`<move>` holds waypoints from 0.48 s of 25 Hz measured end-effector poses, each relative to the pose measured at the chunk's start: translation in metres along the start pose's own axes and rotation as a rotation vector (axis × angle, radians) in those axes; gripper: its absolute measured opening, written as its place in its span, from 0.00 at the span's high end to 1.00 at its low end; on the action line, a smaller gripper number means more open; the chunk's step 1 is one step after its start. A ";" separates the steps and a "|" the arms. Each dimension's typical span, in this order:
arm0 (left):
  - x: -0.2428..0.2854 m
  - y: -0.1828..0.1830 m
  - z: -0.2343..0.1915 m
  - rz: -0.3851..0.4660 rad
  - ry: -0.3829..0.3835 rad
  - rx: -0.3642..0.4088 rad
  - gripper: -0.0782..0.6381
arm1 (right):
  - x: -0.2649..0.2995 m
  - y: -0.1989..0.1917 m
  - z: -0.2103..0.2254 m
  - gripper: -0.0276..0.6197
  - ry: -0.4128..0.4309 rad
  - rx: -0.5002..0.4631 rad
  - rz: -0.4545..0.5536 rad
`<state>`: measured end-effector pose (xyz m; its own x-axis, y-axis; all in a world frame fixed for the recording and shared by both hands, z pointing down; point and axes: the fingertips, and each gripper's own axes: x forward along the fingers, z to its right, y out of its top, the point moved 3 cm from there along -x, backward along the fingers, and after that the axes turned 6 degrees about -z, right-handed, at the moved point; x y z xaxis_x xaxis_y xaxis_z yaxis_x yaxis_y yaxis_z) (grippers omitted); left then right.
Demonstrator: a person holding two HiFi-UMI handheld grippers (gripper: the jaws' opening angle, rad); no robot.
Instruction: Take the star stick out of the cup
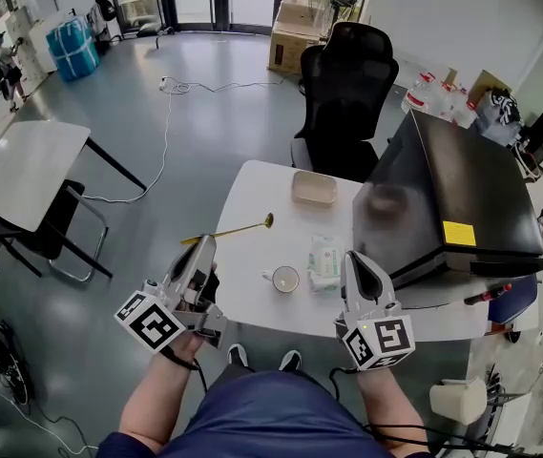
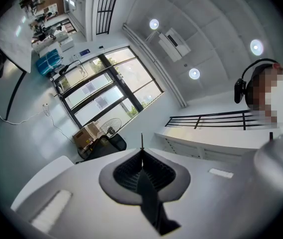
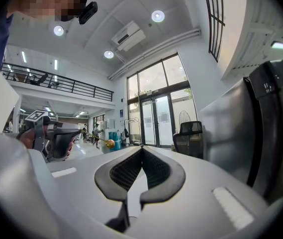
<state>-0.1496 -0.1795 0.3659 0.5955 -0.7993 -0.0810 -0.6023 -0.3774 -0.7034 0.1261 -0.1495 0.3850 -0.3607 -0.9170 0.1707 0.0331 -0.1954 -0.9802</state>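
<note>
The left claw (image 1: 202,244), at lower left of the frame, was pressed together on the tail end of the star stick (image 1: 238,229). The stick pointed right over the worktop (image 1: 252,194), clear of the cup (image 1: 283,279) at centre. The right claw (image 1: 355,259) was closed on nothing. With so thin a stick pinched only at its end, it could likely swivel or slip to the floor.
</note>
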 end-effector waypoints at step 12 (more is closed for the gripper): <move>-0.004 0.000 0.003 0.008 -0.001 0.006 0.88 | -0.002 0.002 0.000 0.95 0.011 -0.011 0.001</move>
<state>-0.1506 -0.1755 0.3639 0.5909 -0.8020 -0.0877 -0.6042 -0.3679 -0.7068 0.1270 -0.1484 0.3828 -0.3705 -0.9133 0.1690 0.0228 -0.1909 -0.9814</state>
